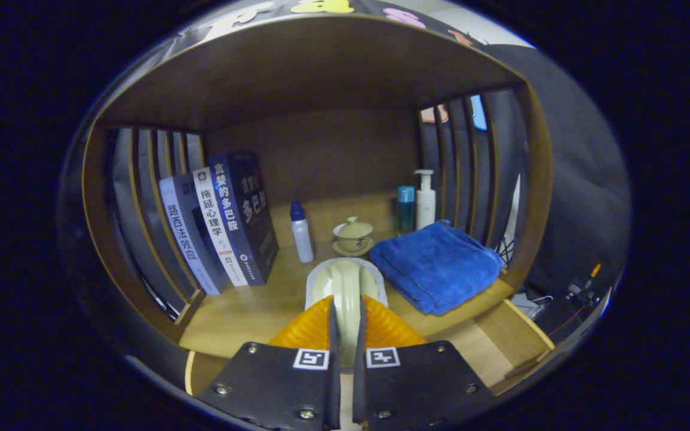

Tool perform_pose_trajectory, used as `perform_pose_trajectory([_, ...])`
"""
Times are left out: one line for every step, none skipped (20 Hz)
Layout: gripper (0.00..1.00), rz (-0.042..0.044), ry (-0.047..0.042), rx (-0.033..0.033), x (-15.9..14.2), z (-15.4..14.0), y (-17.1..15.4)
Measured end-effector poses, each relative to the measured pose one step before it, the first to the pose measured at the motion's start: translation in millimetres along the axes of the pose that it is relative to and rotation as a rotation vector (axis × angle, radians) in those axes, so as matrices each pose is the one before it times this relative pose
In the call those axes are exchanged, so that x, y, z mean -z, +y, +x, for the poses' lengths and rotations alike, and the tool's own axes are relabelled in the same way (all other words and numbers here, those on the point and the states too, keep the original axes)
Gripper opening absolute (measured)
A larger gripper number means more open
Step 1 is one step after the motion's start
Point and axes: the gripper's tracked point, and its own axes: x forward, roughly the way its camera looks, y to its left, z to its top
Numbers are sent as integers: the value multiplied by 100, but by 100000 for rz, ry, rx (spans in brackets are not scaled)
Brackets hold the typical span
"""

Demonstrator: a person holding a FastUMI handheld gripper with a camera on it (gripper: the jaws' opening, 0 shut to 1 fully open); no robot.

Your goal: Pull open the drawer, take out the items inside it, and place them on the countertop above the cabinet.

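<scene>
Item: pale spoon (345, 287), clamped edgewise in my gripper (346, 335).

My fingers pinched it; its long axis ran straight ahead, its far end over the countertop (243, 311). Beyond: lidded cup (353, 236), blue towel (438, 266), books (225, 227). Open drawer (501, 341) below.

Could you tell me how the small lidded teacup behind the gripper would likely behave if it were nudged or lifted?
The teacup looks like glazed ceramic, so probably rigid, fragile and a bit slippery. Its lid and saucer seem separate, so they might slide or rattle off. The gripper is shut on a pale ceramic piece.
</scene>
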Motion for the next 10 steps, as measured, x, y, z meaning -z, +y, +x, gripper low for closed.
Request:
perform_pose_trajectory([8,-1092,1312,-931,399,786,401])
perform_pose_trajectory([8,-636,1314,-615,311,815,286])
perform_pose_trajectory([9,-489,1268,-354,340,733,174])
perform_pose_trajectory([9,-44,1247,-575,396,716,195])
perform_pose_trajectory([8,93,983,-1451,233,687,347])
perform_pose_trajectory([8,108,78,-1291,45,600,180])
perform_pose_trajectory([9,1211,-2041,-966,-682,601,86])
perform_pose_trajectory([9,1036,-155,-346,24,476,-120])
perform_pose_trajectory([8,1207,148,-629,-50,325,-166])
perform_pose_trajectory([9,1762,-688,-973,-105,289,77])
